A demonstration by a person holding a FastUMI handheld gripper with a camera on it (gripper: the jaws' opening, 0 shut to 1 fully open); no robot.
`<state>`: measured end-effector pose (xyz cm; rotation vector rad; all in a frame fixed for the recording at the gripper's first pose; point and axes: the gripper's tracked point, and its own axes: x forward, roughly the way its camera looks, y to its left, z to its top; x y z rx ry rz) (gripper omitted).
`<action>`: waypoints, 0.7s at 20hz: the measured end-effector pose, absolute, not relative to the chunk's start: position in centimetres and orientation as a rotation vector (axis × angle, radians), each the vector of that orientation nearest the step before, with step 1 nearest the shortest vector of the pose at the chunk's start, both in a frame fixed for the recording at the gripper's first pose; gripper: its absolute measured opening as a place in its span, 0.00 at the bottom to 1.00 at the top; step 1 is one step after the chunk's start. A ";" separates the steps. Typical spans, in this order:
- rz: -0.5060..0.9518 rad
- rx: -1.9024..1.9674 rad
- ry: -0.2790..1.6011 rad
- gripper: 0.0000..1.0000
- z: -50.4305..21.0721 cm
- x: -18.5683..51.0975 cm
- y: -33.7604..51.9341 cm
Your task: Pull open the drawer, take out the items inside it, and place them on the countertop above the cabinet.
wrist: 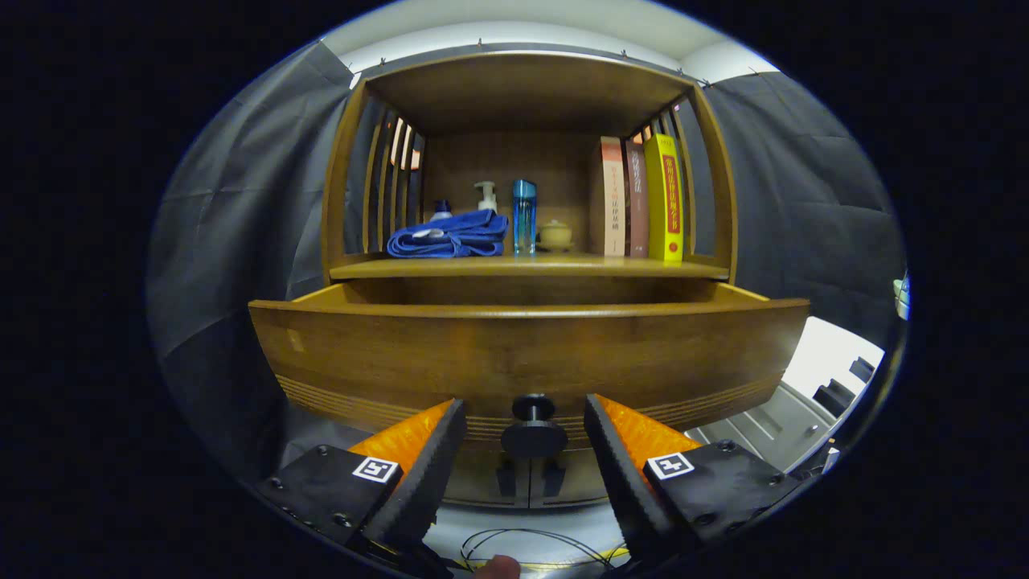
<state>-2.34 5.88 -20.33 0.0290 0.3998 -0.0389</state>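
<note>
Drawer (526, 354) is already pulled out toward the camera, its wide wooden front sitting just ahead of the gripper (525, 424), and from this low angle you can't see what's inside it. Its round dark knob (534, 434) sits right in the gap between the two fingers, but neither one is touching it; the fingers are spread apart with clear space on both sides of the knob, so nothing is being gripped. Above the drawer is the countertop (563, 266) of the wooden cabinet, set inside an open nook with slatted sides. On it, from the left: a folded blue towel (448, 236), with a white pump bottle (485, 195) behind it, then a clear blue bottle (524, 215) standing upright just beside the towel, a small beige lidded pot (555, 234) near that, and three books (643, 199) standing upright at the right end, the outermost one yellow (664, 198). Below the fingers some thin black cable (530, 543) loops on a pale surface, and a fingertip (496, 568) pokes in down there too.
</note>
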 end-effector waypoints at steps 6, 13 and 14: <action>-0.034 -0.083 0.152 0.97 -8.5 -1.1 5.7; -0.167 -0.137 0.366 0.97 -8.0 5.4 2.5; -0.199 -0.160 0.416 0.97 -9.0 6.2 1.6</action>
